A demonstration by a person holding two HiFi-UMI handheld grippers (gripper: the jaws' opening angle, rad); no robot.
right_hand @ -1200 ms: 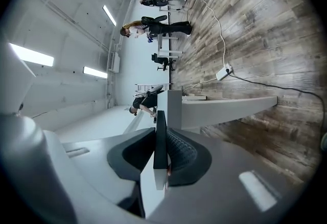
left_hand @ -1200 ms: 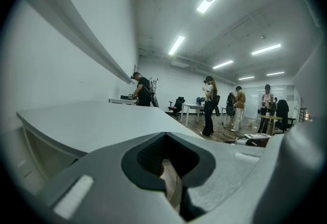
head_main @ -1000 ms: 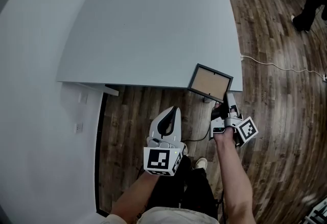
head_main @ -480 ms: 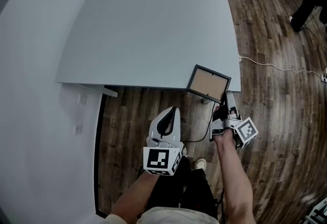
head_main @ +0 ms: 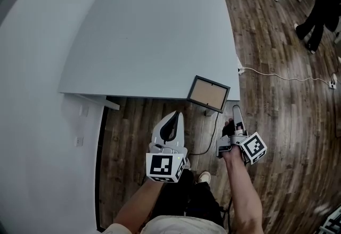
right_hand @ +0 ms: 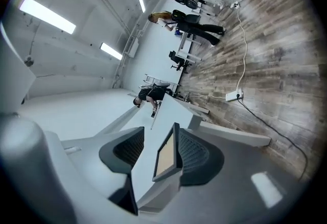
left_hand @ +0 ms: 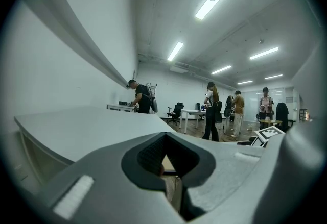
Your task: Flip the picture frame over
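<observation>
Two small changes over the last second, and neither is the flip itself. First, the head camera has tipped up a bit, so more shows past the far end of the desk (head_main: 144, 30). Second, the right gripper (head_main: 234, 111) looks like it's eased back a touch. A second ago its tips were right at the near right corner of the picture frame (head_main: 208, 94), now there's a sliver of floor between them. The frame hasn't budged on the desk as far as I can tell. It lies flat at the near right corner, brown panel up inside a dark border, with its near edge poking out over the desk's front edge.

Fingers: on the right they're spread apart with nothing in them. That gripper's own view has the frame lined up in the gap, a little way ahead and closer to one finger than the other. The left gripper (head_main: 177, 117) hangs low in front of the desk, left of the frame and apart from it, fingers pressed together on nothing.

My read is the flip hasn't started and this is lining up for a pinch on that overhanging edge. The overhang should make it easy to get a finger underneath, but nudge it wrong and it slides off onto the floor
</observation>
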